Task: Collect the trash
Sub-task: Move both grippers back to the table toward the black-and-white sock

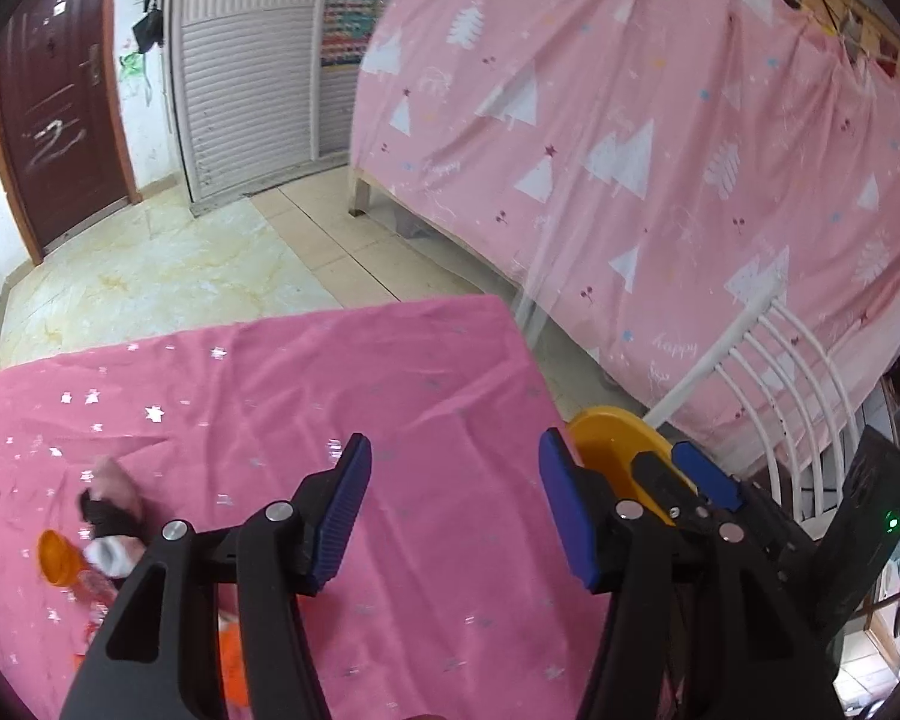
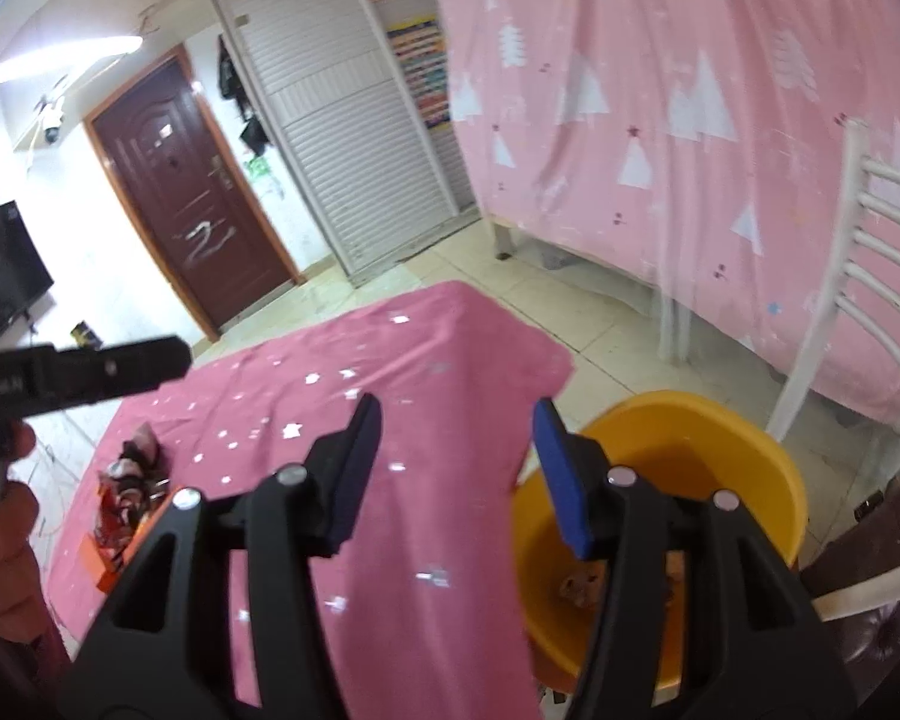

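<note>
Two hand-held grippers show: the left hand-held gripper (image 1: 453, 513) and the right hand-held gripper (image 2: 456, 474), each with two fingers standing apart and nothing between them. One surface (image 1: 282, 396) lies ahead of both, under one pink cloth with silver stars. One yellow bucket (image 2: 744, 456) sits just to the right of the right hand-held gripper, with a few scraps (image 2: 579, 588) in its bottom, too blurred to count. One heap of trash (image 1: 99, 531) lies to the left of the left hand-held gripper; its pieces overlap, but one orange cap (image 1: 54, 558) stands out. Beyond the fingers are one white chair (image 2: 870, 276), one brown door (image 2: 180, 198) and one pink tree-print curtain (image 1: 630, 138).
</note>
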Motion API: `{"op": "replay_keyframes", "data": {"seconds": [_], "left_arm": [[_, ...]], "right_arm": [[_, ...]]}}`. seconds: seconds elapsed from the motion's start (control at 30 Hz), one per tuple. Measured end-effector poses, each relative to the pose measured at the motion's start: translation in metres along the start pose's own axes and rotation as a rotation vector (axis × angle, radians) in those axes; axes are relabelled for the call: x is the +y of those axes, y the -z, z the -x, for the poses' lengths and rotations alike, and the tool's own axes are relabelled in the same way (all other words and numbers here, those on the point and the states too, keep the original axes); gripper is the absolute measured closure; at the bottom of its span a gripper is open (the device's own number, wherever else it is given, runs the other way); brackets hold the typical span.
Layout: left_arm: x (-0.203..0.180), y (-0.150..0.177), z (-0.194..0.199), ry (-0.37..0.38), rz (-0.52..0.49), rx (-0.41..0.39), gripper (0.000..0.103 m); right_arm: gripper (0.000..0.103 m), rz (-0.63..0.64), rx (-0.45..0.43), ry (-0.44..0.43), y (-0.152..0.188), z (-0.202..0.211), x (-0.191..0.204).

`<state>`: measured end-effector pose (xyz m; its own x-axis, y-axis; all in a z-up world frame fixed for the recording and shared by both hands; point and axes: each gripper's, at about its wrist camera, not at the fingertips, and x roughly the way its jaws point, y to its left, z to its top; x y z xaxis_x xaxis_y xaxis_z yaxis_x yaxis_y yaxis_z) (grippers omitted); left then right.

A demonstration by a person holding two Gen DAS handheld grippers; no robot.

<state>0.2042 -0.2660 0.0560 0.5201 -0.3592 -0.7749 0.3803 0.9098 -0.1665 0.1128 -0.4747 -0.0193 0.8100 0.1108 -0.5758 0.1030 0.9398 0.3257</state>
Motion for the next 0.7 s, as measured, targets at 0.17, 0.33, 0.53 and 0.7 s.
{"op": "replay_keyframes", "data": {"seconds": [0.17,0.33,0.53,0.7], "left_arm": [[0.025,0.001,0.016,-0.021,0.014,-0.012,0.049],[0.051,0.004,0.029,-0.044,0.035,-0.029,0.048],[0.094,0.008,0.036,-0.084,0.062,-0.028,0.036],[0.136,0.014,0.034,-0.123,0.103,-0.007,0.036]], "right_arm": [[0.045,0.052,0.017,-0.026,0.000,-0.007,0.033],[0.045,0.101,0.036,-0.040,0.002,-0.014,0.063],[0.045,0.154,0.062,-0.049,0.008,-0.021,0.096],[0.045,0.195,0.093,-0.061,0.017,-0.030,0.123]]}}
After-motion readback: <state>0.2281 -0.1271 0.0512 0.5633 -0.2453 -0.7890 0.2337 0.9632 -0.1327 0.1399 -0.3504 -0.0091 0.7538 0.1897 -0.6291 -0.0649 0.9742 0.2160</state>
